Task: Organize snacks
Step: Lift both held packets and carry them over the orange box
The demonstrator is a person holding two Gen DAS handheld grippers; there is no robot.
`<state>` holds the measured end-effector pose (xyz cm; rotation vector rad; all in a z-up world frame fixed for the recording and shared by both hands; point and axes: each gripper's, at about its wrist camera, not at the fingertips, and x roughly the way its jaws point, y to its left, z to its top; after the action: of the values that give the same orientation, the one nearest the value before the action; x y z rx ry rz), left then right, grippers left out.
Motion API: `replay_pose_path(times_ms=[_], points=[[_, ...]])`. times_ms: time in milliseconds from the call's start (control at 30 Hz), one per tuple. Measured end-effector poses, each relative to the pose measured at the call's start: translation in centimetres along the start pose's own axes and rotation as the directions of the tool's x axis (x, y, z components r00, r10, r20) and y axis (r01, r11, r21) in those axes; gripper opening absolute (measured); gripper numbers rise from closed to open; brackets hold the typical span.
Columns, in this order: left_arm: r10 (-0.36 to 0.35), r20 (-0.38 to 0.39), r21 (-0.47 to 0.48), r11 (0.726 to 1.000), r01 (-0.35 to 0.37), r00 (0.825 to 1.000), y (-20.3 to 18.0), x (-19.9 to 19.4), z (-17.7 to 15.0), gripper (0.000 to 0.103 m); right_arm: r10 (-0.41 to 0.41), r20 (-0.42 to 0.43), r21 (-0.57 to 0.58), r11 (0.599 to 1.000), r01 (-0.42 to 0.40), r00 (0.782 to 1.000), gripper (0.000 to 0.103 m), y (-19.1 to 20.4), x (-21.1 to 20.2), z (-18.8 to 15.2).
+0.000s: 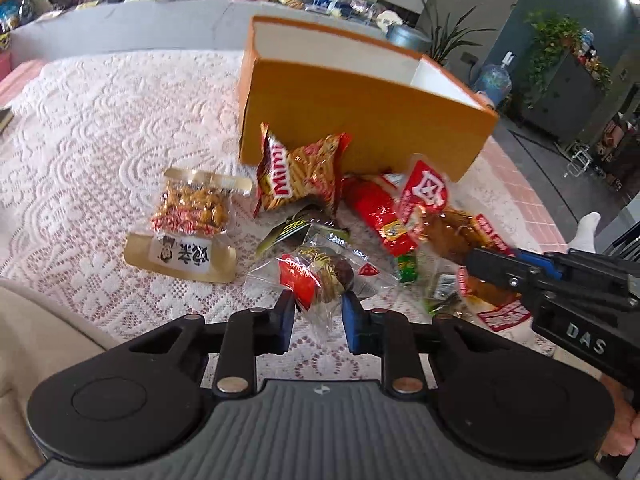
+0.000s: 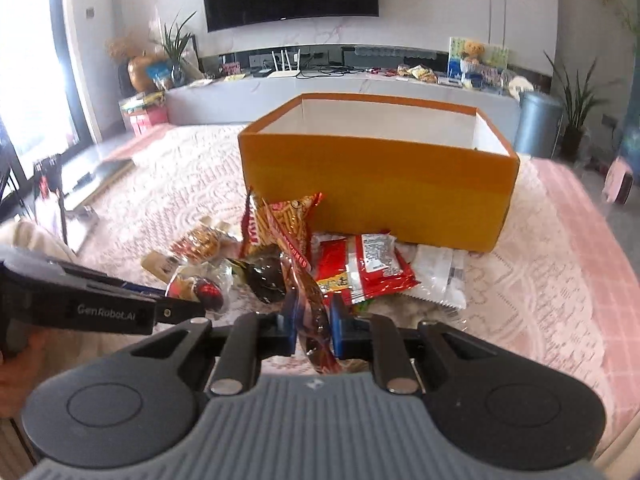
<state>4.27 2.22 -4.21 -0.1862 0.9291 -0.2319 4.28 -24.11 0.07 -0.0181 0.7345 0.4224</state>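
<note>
An open orange box stands on the lace-covered table, with a heap of snack packets in front of it. My left gripper is partly closed around the corner of a clear packet with a red label and dark round snack; whether it grips is unclear. My right gripper is shut on a clear packet of brown meat, also in the left wrist view. A Mimi stick-snack bag leans on the box. A red packet lies beside it.
A clear packet of nuts and a gold packet with a white label lie left of the heap. A white packet lies by the box's near right corner. The lace tablecloth spreads left; the table edge runs right of the box.
</note>
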Motion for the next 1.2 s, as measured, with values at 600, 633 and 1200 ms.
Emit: replay_pose_path(times_ms=[600,633,1200], points=[[0.022,0.203,0.069,0.997,-0.036,0.979,-2.3,-5.0,6.1,0.028,0.085,0.112,0.165,0.981,-0.103,0.990,0.013,-1.9,-2.7,6.0],[0.020,0.211,0.075,0.997,-0.037,0.977,-2.6,-4.9,6.7,0.028,0.090,0.117,0.170,0.979,-0.109,0.989,0.013,-2.0,-2.6,6.7],[0.018,0.240,0.073,0.997,-0.037,0.971,-2.9,-0.2,16.1,0.028,0.027,0.155,0.141,0.989,-0.049,0.988,0.013,-3.9,4.6,17.9]])
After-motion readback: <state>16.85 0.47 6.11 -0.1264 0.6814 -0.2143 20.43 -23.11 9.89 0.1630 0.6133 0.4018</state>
